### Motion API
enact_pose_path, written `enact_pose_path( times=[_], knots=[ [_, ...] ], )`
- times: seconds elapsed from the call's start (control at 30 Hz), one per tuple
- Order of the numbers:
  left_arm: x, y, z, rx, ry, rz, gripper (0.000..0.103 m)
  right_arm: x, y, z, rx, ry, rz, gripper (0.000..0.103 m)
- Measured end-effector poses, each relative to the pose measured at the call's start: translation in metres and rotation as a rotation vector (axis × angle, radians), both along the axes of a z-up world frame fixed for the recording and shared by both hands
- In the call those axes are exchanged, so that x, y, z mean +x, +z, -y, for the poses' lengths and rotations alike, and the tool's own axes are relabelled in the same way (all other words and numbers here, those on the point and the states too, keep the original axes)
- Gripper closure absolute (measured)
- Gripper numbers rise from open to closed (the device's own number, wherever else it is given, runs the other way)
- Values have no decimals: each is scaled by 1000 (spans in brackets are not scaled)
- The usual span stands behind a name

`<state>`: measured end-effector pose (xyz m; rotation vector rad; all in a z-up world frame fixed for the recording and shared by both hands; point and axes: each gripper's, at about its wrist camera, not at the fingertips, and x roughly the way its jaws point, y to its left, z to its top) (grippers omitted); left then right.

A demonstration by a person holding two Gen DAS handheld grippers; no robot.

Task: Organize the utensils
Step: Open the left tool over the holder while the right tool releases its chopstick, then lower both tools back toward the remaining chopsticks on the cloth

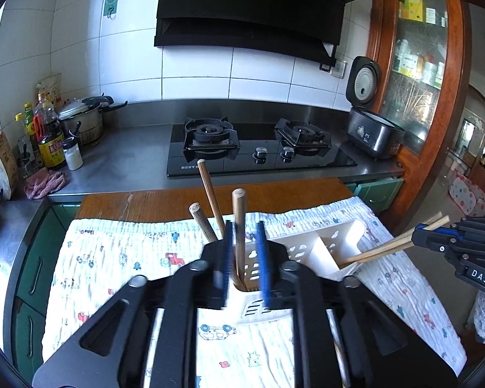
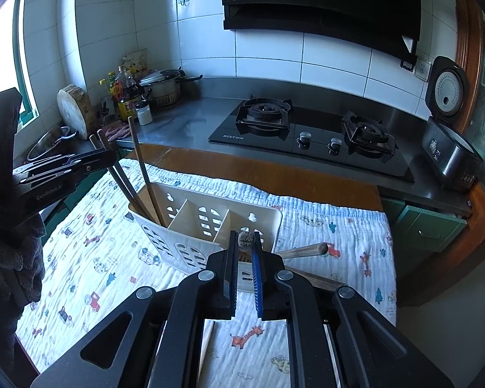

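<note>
The middle compartment of the white utensil holder (image 2: 210, 223) is seen open from above, flanked by leaning wooden sticks (image 2: 142, 174) at one end and a stick gripped by the right gripper (image 2: 245, 252) at the other. Approach from the holder's far end is blocked by the left gripper (image 2: 111, 158), closed around the sticks there. Bare patterned cloth (image 2: 336, 229) is left free between holder and wooden table edge (image 2: 274, 174).

Utensil caddy (image 2: 190, 245): white perforated plastic, smooth, faintly glossy. Chopsticks (image 1: 239, 226): brown wood, matt, rough-cut ends. Cloth (image 2: 339, 236): crinkled white printed cotton-like fabric, matt. Table (image 2: 274, 174): varnished wood at its far edge. Counter (image 1: 129, 161): brushed metal. Hob (image 1: 307, 161): glossy black glass.
</note>
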<state>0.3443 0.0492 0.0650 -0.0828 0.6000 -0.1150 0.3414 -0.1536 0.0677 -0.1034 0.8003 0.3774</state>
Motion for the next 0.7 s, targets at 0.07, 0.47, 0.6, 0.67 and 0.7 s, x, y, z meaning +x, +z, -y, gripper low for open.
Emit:
enact_pose_path(
  times=[0.07, 0.47, 0.6, 0.67, 0.7],
  knots=[
    [-4, 3, 1, 1, 0, 14, 72, -3, 2, 1, 2, -2, 6, 92],
    [-47, 31, 8, -1, -8, 83, 41, -38, 31, 22, 33, -41, 76, 63],
    [-73, 38, 8, -15, -13, 112, 33, -63, 42, 28, 32, -50, 119, 54],
    [-87, 39, 8, -32, -18, 118, 32, -76, 46, 31, 30, -51, 136, 53],
    [-94, 38, 7, -41, -20, 118, 31, -81, 47, 32, 30, -50, 141, 49]
  ],
)
